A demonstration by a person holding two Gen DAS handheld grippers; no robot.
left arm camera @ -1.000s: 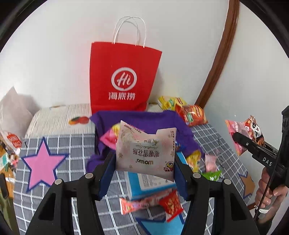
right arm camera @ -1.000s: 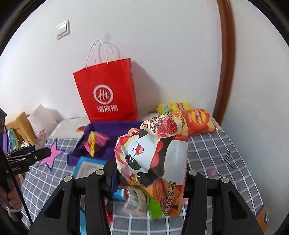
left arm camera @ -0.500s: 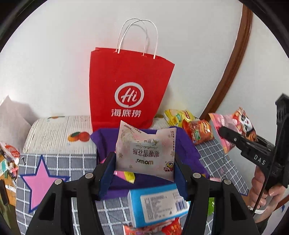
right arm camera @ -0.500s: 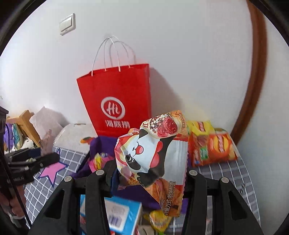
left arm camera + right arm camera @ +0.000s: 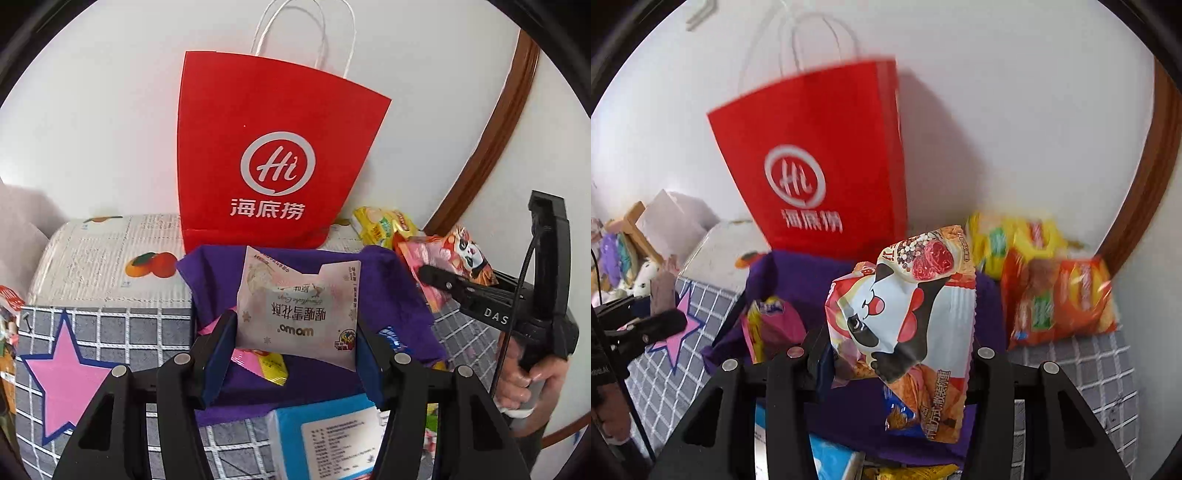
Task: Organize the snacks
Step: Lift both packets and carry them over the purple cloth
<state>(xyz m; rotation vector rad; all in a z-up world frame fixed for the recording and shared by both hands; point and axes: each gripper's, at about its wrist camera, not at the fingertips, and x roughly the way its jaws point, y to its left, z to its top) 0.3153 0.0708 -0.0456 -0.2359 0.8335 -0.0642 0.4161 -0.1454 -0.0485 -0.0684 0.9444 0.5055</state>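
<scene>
My left gripper (image 5: 295, 354) is shut on a white-pink snack packet (image 5: 299, 306) and holds it above a purple cloth bin (image 5: 391, 291). My right gripper (image 5: 897, 354) is shut on a panda-print snack bag (image 5: 905, 310) above the same purple bin (image 5: 812, 277). The right gripper and its panda bag (image 5: 454, 258) show at the right of the left wrist view. A pink-yellow packet (image 5: 772, 325) lies in the bin. A red paper bag (image 5: 273, 155) stands behind it against the wall.
Yellow and orange chip bags (image 5: 1056, 295) lie at the back right. A blue box (image 5: 325, 435) sits in front of the bin on the grid-pattern cloth (image 5: 110, 332). A printed white box (image 5: 107, 254) is at the back left. The left gripper (image 5: 639, 325) shows at left.
Both grippers have moved forward towards the purple bin and red bag, each keeping its packet. The red bag and chip bags look larger and closer.
</scene>
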